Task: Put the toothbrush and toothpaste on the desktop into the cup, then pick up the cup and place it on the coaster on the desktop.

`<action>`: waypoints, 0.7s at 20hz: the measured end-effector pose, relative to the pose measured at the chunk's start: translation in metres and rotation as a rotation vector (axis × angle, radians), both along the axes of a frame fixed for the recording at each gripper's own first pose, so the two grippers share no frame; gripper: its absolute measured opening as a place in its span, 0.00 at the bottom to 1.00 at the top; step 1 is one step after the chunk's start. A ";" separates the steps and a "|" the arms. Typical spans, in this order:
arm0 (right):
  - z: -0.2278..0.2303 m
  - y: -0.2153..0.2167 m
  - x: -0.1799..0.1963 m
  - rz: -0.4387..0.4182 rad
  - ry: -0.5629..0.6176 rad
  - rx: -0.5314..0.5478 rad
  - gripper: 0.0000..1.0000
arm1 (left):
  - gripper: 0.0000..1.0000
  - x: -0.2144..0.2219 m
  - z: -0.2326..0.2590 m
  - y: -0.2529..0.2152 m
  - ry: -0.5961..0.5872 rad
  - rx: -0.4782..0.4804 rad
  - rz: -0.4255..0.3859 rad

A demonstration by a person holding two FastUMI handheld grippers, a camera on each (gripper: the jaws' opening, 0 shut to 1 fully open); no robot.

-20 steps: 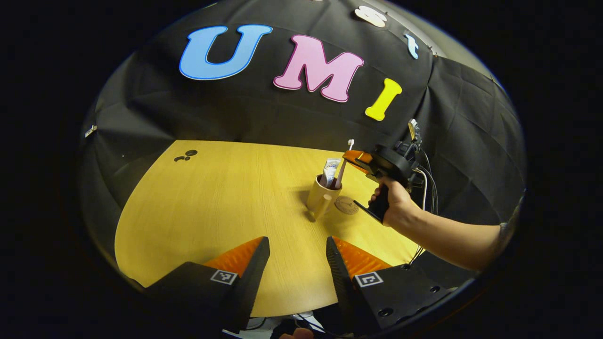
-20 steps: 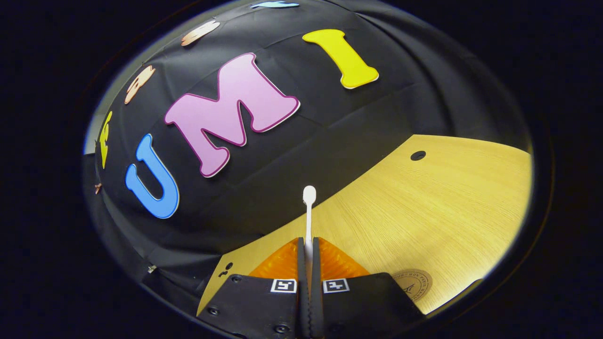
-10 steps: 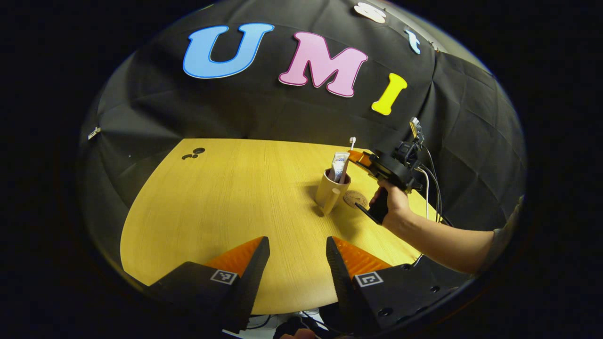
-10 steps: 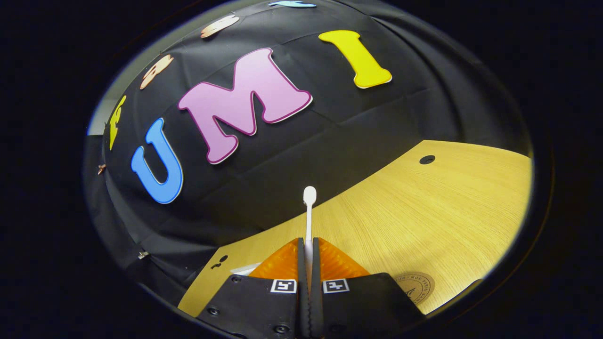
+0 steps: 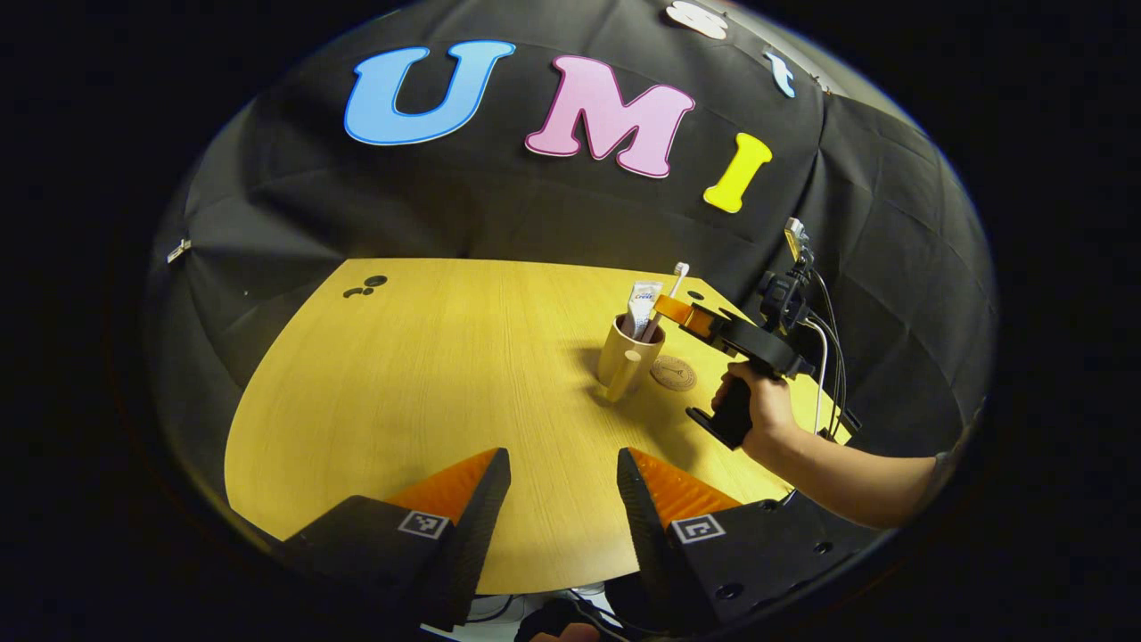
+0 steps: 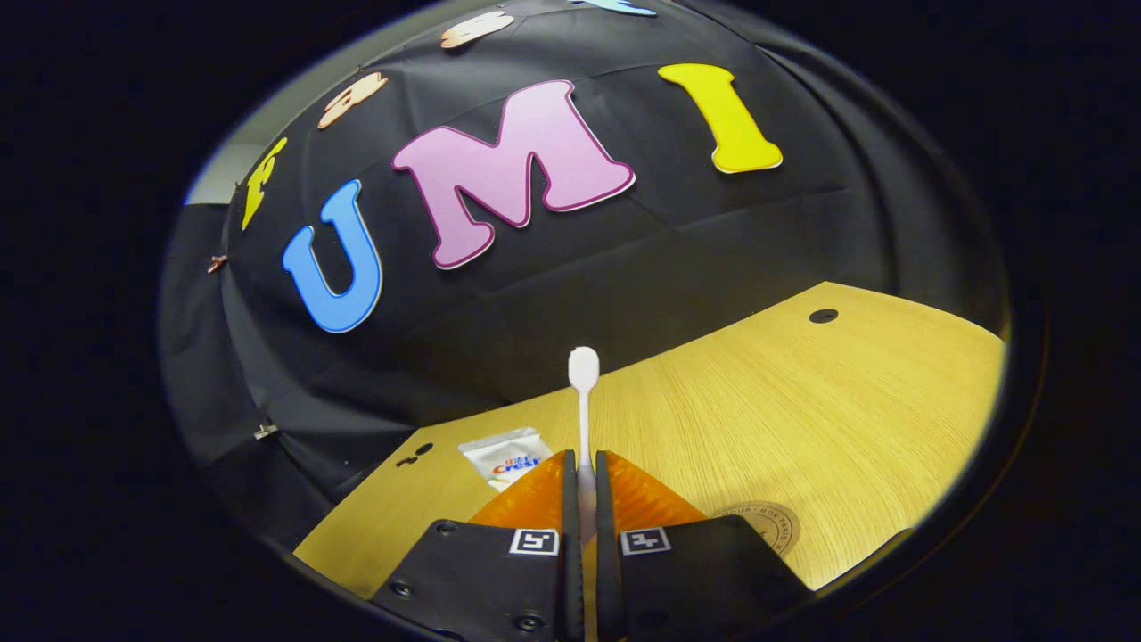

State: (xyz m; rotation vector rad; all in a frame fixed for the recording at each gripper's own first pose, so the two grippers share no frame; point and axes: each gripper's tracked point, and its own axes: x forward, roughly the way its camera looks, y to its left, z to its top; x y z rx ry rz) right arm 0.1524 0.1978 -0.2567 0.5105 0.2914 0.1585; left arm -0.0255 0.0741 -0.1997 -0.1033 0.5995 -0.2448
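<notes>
My right gripper (image 6: 581, 473) is clamped on the toothbrush (image 6: 584, 392), its end in the cup (image 5: 627, 353) with the toothpaste (image 5: 642, 303), just beside the coaster (image 5: 673, 373). Left gripper (image 5: 562, 486) hangs wide open over the counter (image 5: 428, 374).

We see the cup (image 5: 627, 354) on the counter (image 5: 428, 392), toothpaste (image 5: 642, 303) and toothbrush (image 5: 670, 290) in it, the coaster (image 5: 673, 373) just right.
</notes>
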 end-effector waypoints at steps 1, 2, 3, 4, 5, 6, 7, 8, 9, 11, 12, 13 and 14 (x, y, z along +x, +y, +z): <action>-0.003 0.001 -0.006 0.011 0.016 0.000 0.11 | 0.76 0.001 -0.002 -0.002 0.002 -0.003 -0.001; -0.004 0.002 -0.012 0.021 0.030 0.004 0.14 | 0.76 0.003 -0.002 -0.005 0.003 -0.006 -0.003; -0.004 0.004 -0.018 0.034 0.045 0.004 0.16 | 0.76 0.003 -0.003 -0.007 0.007 -0.003 -0.004; -0.004 0.004 -0.023 0.049 0.063 0.002 0.21 | 0.76 0.005 -0.007 -0.008 0.021 0.010 -0.006; -0.006 0.004 -0.029 0.061 0.083 0.003 0.21 | 0.75 0.008 -0.011 -0.009 0.035 0.029 -0.007; -0.004 0.002 -0.037 0.070 0.103 0.007 0.26 | 0.76 0.013 -0.012 -0.011 0.040 0.046 -0.009; -0.002 -0.001 -0.045 0.080 0.117 0.012 0.10 | 0.76 0.018 -0.011 -0.015 0.042 0.051 -0.016; -0.002 -0.004 -0.053 0.090 0.142 0.011 0.31 | 0.76 0.024 -0.011 -0.020 0.044 0.049 -0.021; -0.003 -0.007 -0.061 0.101 0.168 0.013 0.16 | 0.76 0.031 -0.012 -0.025 0.051 0.044 -0.029; -0.004 -0.013 -0.079 0.121 0.217 0.018 0.17 | 0.76 0.042 -0.011 -0.037 0.061 0.029 -0.053; -0.004 -0.015 -0.090 0.137 0.236 0.017 0.34 | 0.76 0.049 -0.010 -0.043 0.062 0.019 -0.063; -0.004 -0.019 -0.101 0.153 0.252 0.012 0.34 | 0.76 0.056 -0.011 -0.049 0.070 0.007 -0.076; -0.004 -0.022 -0.113 0.172 0.269 0.005 0.37 | 0.76 0.064 -0.012 -0.054 0.078 -0.004 -0.086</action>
